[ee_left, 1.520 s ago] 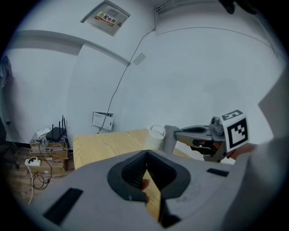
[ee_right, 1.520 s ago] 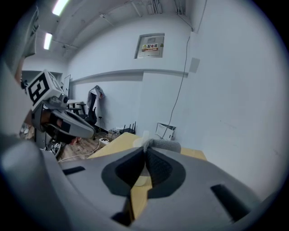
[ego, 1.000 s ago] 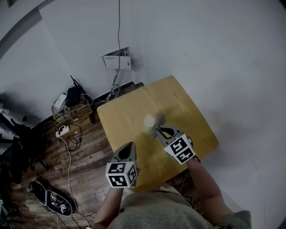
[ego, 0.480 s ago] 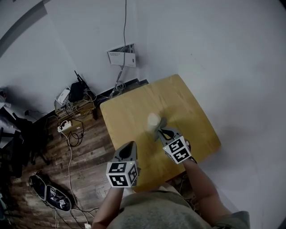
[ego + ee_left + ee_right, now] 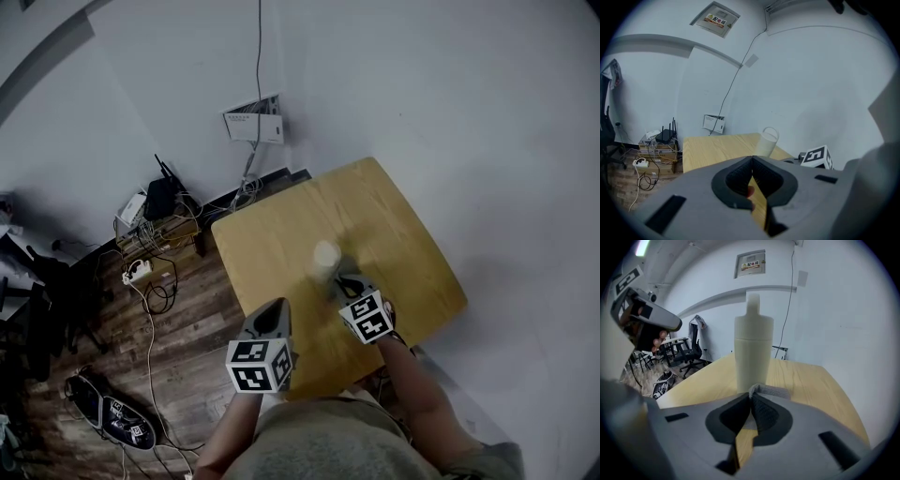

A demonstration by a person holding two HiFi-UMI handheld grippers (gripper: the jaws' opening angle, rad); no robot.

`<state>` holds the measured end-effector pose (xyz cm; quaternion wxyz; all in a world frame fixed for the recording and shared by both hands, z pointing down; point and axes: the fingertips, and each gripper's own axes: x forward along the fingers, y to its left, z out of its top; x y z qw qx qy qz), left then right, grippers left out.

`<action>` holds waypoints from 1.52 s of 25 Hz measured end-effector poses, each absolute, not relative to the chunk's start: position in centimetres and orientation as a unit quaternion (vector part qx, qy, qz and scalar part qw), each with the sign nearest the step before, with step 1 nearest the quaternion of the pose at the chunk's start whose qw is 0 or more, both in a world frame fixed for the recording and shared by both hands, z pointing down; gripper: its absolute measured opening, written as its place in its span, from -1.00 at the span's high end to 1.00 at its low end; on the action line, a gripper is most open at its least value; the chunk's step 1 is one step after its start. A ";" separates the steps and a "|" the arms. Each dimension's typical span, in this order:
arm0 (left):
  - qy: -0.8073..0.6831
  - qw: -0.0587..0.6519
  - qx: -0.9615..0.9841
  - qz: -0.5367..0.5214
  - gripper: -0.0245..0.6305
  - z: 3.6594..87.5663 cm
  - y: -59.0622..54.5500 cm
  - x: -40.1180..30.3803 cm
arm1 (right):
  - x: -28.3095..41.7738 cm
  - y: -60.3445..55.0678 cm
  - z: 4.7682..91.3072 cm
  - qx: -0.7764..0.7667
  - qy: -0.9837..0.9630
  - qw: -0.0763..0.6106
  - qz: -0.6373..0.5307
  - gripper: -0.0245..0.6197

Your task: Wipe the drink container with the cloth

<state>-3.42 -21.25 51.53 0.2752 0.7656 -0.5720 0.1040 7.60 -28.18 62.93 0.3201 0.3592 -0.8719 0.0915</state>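
Observation:
A tall cream drink container [image 5: 323, 260] [image 5: 753, 352] [image 5: 766, 142] with a loop handle on its lid stands upright near the middle of the small wooden table [image 5: 272, 244]. My right gripper [image 5: 345, 284] [image 5: 751, 399] is just on the near side of it, shut on a grey cloth [image 5: 769, 391] whose folded end pokes out toward the container's base. My left gripper [image 5: 273, 312] [image 5: 752, 160] hangs over the table's near left edge, shut with nothing in it, well short of the container.
The table [image 5: 825, 390] stands in a corner against white walls. Left of it on the wood floor are a low stand with a router and cables [image 5: 150, 220], a power strip [image 5: 134, 274] and shoes [image 5: 111, 417]. Office chairs [image 5: 689, 355] show farther off.
The right gripper has drawn slightly nearer to me and lower in view, still holding the cloth beside the container. The left gripper has stayed put.

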 end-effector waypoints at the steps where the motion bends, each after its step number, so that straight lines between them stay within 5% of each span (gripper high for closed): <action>1: -0.571 0.275 0.766 0.105 0.92 51.6 -21.2 -3.5 | 7.6 -28.1 63.1 0.361 -0.871 0.320 0.094 0.90; 31: -0.571 0.280 0.766 0.092 0.92 51.3 -20.8 -3.5 | 6.0 -21.8 49.1 0.381 -0.908 0.177 0.012 0.90; 38: -0.575 0.280 0.763 0.092 0.92 51.3 -20.8 -3.8 | 2.9 -22.3 50.3 0.331 -0.917 0.220 -0.029 0.90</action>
